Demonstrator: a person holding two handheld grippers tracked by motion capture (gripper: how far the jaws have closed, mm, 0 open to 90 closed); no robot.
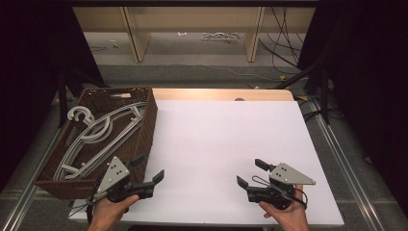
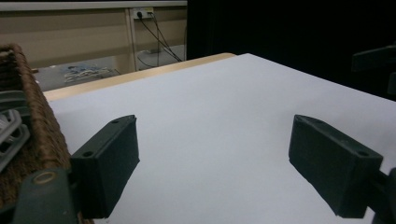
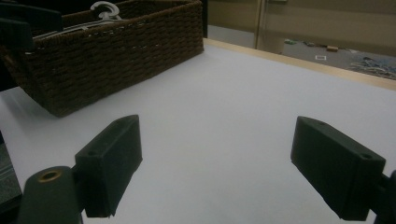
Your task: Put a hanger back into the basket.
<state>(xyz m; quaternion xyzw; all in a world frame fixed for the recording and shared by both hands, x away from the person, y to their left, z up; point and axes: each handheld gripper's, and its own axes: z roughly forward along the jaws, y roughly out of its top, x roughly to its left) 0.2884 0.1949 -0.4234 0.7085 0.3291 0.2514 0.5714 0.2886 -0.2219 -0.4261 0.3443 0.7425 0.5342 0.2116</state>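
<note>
Left claw (image 1: 148, 168), held in my left hand (image 1: 107, 211), gapes wide and empty just beside the near corner of the wicker basket (image 1: 144, 130). Right claw (image 1: 251, 173), in my right hand (image 1: 286, 215), likewise spread and empty over the white table (image 1: 216, 139). Grey hangers (image 1: 96, 134) lie inside the basket, well apart from my right claw.

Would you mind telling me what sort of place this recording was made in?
Probably a lab or recording bay, not a home: a white-covered table framed by black curtains, loose cables on the floor behind, and a wicker basket of grey hangers beside the left gripper.
</note>
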